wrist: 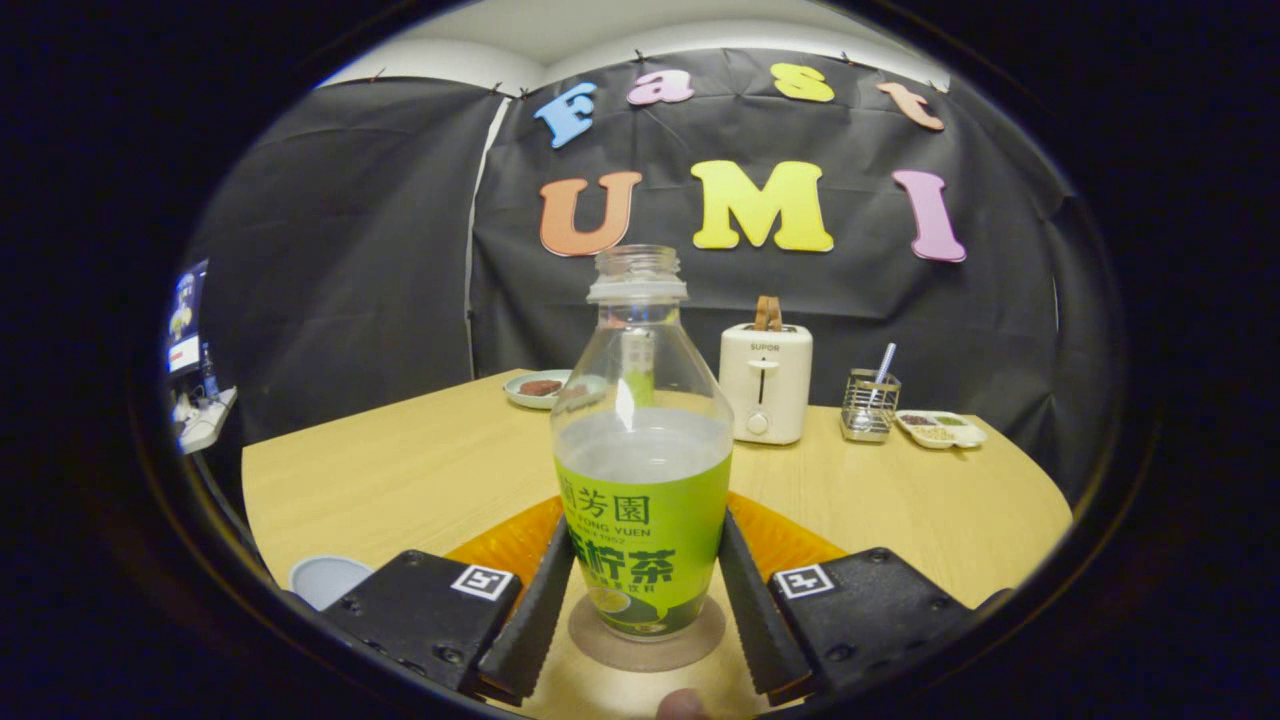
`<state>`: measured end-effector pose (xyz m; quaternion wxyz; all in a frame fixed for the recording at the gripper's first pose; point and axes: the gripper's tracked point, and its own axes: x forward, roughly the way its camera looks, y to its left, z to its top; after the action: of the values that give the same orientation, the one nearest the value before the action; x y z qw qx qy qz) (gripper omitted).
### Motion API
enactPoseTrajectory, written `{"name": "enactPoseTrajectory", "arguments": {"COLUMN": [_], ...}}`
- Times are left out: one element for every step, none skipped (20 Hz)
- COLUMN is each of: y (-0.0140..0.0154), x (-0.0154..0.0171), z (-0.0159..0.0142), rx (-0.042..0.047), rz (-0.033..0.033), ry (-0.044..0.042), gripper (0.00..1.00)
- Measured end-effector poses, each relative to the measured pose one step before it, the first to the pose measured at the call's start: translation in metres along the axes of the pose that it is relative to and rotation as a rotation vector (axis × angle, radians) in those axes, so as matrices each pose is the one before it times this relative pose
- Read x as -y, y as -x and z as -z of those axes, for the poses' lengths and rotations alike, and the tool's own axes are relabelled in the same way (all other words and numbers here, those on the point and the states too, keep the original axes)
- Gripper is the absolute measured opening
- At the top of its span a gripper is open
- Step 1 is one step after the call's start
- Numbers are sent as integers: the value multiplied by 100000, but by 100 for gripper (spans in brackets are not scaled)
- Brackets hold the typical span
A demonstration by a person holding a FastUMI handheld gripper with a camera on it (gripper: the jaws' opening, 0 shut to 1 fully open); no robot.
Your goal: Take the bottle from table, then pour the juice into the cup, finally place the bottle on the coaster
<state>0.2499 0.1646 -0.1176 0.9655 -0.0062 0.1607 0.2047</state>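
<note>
step: likely placing bottle (642,470) on coaster (600,640) | bottle upright, uncapped, centred on coaster, between fingers | gripper (645,600) fingers flank label, seem touching, squeeze unclear | cup (328,578) beside left finger | tip: open evenly, retreat straight, avoid tipping

Green-labelled clear bottle (641,470), white toaster (765,383), orange mat (505,545).

Black cloth walls (800,290) are hanging across the upper part of the frame, meeting at a pale seam left of centre. A white ceiling (600,35) is showing above them. A light wooden table (420,465) is spreading across the lower half, and a white toaster (766,382) is standing at its far edge.
</note>
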Motion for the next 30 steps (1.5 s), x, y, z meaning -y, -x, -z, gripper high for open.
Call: {"name": "enactPoseTrajectory", "arguments": {"y": [-116, -91, 100, 15, -38, 158, 252, 371, 567, 375, 699, 632, 850, 990, 1040, 961, 1270, 1284, 1178, 1275, 1449, 1544, 1635, 1481, 1074, 1168, 1415, 1035, 1034, 964], "x": [-65, 54, 125, 31, 73, -5, -42, -26, 108, 39, -23, 81, 17, 230, 422, 417, 486, 592, 574, 461, 8, -226, 37, 61, 94, -51, 32, 332, 238, -271], "z": [307, 197, -61, -17, -68, -248, -104, -302, -380, -306, -74, -224, -436, -588, -294, -475, -518, -776, -691, -610, -247, -171, -229, -540, 4, -66, -225, -481, 175, 17], "rx": [-521, -386, 449, 104, 270, 503, 270, 971, 1229, 498, 230, 518, 1419, 1430, 1019, 1009, 1643, 1706, 1859, 1141, -167, -254, 415, 1454, -334, 389, 1469, 1542, -160, 68], "rz": [-222, 206, 245, 426, 935, 494, 855, 1040, 1577, 1240, 865, 427, 247, 1265, 1457, 1588, 1846, 2992, 3786, 3340, 1733, 731, 1619, 2193, 2054, 803, 870, 797, 0, -1556], "ry": [-800, -337, -195, 63, 5, 345, 643, 803, 840, 268, -633, -1089, -926, -114, -352, -954, -1714, -1804, -936, -534, -543, -375, -1238, -1064, 1938, 2652, 2102, 469, -1512, -2877], "gripper": [81, 81, 82, 82, 85, 89, 93, 96, 98, 98, 100, 100, 100, 100, 100, 100, 100, 100, 100, 100, 100, 100, 100, 100, 100, 100, 100, 100, 100, 100]}}
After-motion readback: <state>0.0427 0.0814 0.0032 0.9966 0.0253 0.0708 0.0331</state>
